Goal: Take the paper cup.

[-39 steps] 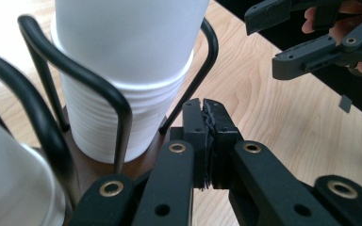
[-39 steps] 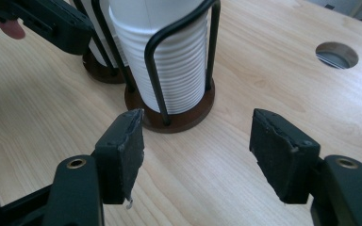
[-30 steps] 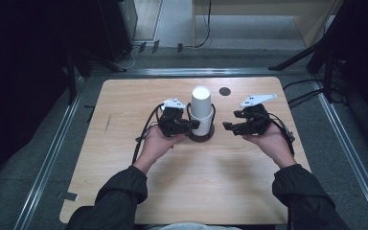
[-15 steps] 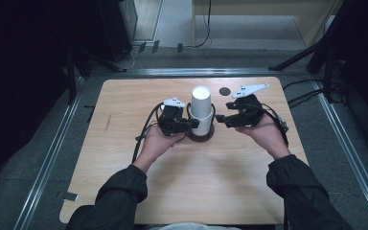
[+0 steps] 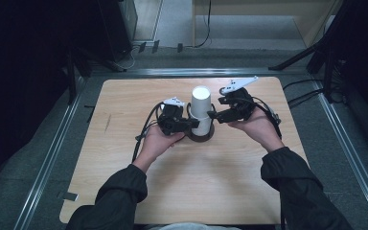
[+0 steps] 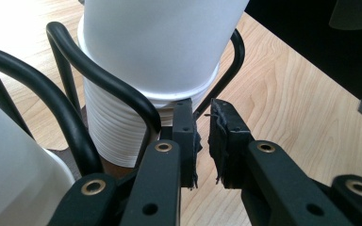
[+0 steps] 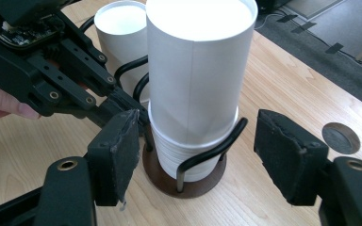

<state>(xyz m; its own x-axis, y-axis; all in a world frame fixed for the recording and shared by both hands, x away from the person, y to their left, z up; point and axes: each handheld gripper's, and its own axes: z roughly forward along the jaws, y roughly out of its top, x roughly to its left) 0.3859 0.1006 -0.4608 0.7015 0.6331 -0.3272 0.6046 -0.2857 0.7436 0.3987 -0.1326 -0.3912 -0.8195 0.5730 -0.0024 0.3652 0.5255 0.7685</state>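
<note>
White paper cups [image 5: 201, 111] stood nested mouth-down in a tall stack, long axis upright, inside a black wire holder [image 7: 210, 151] on a round dark base [image 5: 200, 135] near the middle of the wooden table [image 5: 124, 167]. In my right gripper view a second white stack [image 7: 121, 33] rose behind the first, at about eleven o'clock.

My left gripper [image 5: 189, 123] sat at the stack's nine o'clock, low, by the holder; its pads [image 6: 226, 141] stood a narrow slit apart with nothing pinched between them, and they had just been easing apart. The wire loop lay just beside the left pad, whether touching I could not tell.

My right gripper [image 7: 198, 155] faced the stack from three o'clock in the high view, jaws spread wide on either side of it, clear of the paper, having just been opening. Of the two it looked the better placed: I judged the stack lay dead ahead between its pads, so a straight advance and a squeeze across the upright axis would take the top cup.
</note>
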